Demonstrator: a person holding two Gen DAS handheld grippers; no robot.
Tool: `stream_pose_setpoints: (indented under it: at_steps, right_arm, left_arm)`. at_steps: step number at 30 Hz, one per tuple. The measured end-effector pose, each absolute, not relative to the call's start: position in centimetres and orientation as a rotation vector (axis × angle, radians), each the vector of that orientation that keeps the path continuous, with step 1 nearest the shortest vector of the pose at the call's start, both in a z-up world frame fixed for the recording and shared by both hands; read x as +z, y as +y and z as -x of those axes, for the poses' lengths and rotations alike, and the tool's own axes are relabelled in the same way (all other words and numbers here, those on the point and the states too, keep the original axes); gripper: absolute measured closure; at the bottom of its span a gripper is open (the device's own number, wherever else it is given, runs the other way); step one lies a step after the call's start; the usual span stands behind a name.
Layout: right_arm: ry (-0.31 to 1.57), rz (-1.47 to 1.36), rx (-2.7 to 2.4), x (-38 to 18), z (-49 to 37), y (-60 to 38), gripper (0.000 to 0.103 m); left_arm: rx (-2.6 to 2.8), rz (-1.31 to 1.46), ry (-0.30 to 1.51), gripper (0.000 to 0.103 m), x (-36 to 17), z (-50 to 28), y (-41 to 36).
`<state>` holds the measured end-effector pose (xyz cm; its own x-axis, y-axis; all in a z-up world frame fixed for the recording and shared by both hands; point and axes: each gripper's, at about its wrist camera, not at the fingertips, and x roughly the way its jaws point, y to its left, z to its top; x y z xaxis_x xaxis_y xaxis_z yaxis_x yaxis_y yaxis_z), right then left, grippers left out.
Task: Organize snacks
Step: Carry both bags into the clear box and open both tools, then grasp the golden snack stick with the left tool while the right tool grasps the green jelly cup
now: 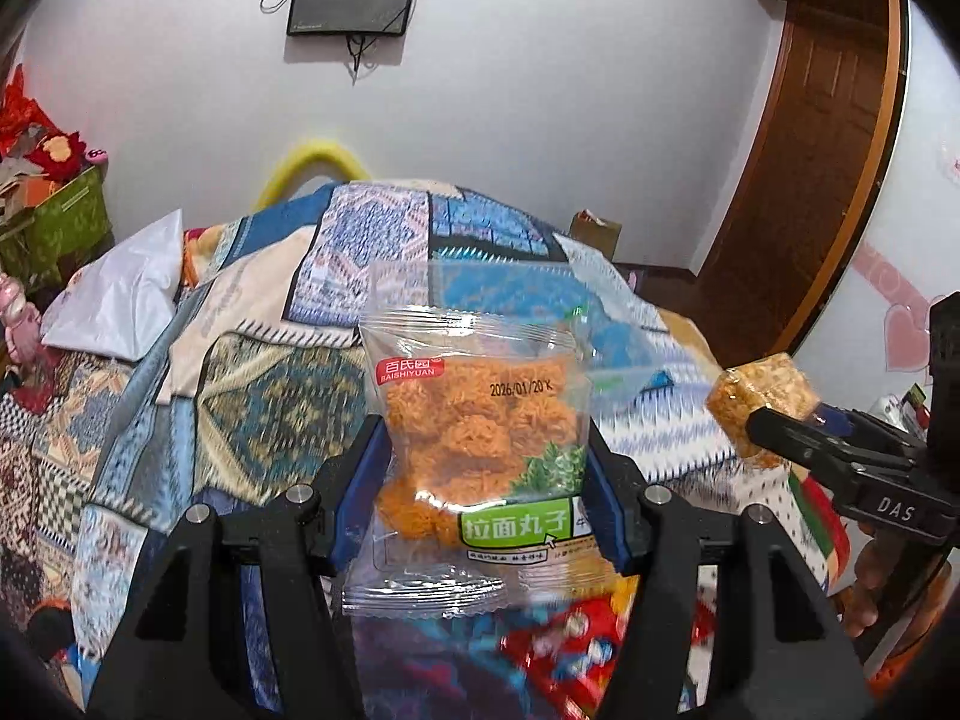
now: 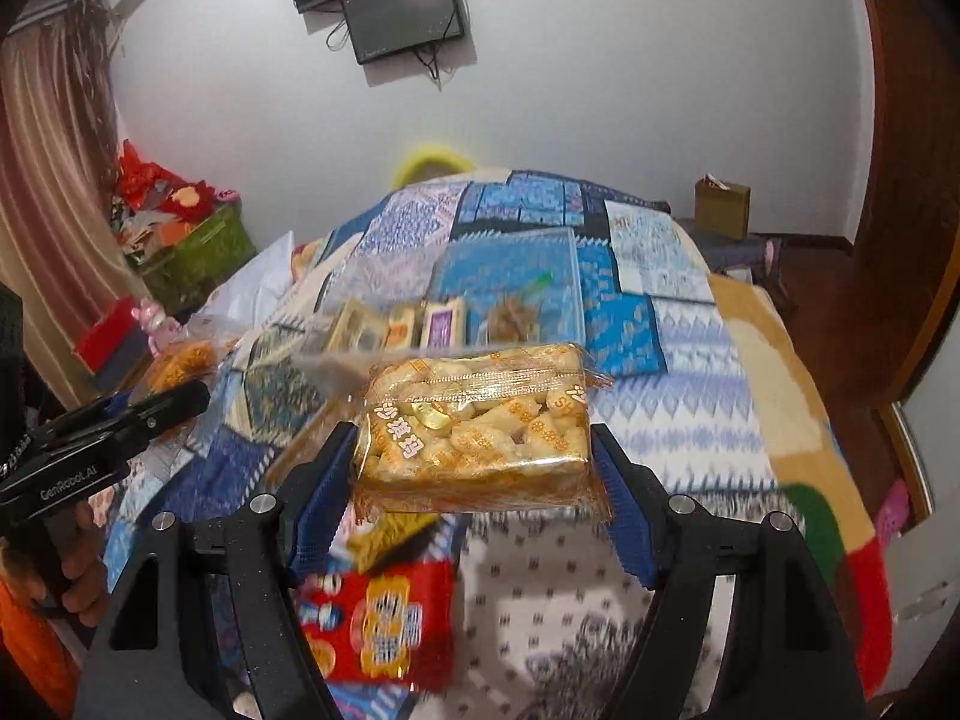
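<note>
Counting the snacks gives two held packets plus several more on the bed (image 2: 690, 360). The left hand-held gripper (image 1: 480, 456) is clenched on one clear bag of orange ramen balls (image 1: 474, 420), lifted upright above the patchwork quilt (image 1: 252, 396). The right hand-held gripper (image 2: 474, 462) grasps one sachima cake (image 2: 474, 420) in gold-printed wrap, held level over the bed; the left view catches it end-on (image 1: 762, 396). One red snack packet (image 2: 378, 618) lies below the right fingers, blurred. Farther back, a clear zip bag (image 2: 510, 276) lies on the quilt with about three small boxed snacks (image 2: 396, 324) just beside it, too blurred to count surely. Both packets hide the gripper fingertips.
</note>
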<state>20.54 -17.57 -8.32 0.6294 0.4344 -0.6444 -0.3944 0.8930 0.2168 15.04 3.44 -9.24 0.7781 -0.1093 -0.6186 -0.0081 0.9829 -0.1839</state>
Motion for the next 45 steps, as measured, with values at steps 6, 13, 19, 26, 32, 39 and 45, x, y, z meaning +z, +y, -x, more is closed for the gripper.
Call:
stream_pose_setpoints:
  at_steps: [6, 13, 19, 26, 32, 39, 45]
  right_arm:
    - [0.740, -0.068, 0.481, -8.0, -23.3, -16.6, 0.031]
    - [0.760, -0.054, 0.473, -9.0, -27.1, -15.0, 0.031]
    - [0.815, -0.041, 0.462, -11.1, -30.5, -13.6, 0.031]
    - [0.863, -0.026, 0.470, -13.2, -33.0, -12.8, 0.031]
    - [0.889, 0.024, 0.475, -14.4, -33.7, -12.0, 0.030]
    - [0.892, 0.063, 0.479, -14.1, -33.6, -11.8, 0.029]
    - [0.875, 0.044, 0.489, -12.9, -33.0, -12.2, 0.029]
  left_arm:
    - [-0.060, 0.175, 0.670, 0.043, -9.0, -18.7, 3.1]
    - [-0.067, 0.188, 0.698, 0.043, -10.4, -23.3, 3.0]
    - [-0.062, 0.188, 0.748, 0.043, -12.9, -27.1, 2.9]
    - [-0.054, 0.177, 0.802, 0.043, -15.8, -30.7, 2.4]
    - [-0.042, 0.201, 0.830, 0.043, -17.2, -32.3, 2.8]
    - [-0.053, 0.237, 0.841, 0.042, -17.4, -32.5, 3.3]
    - [-0.068, 0.202, 0.796, 0.040, -14.9, -30.7, 3.2]
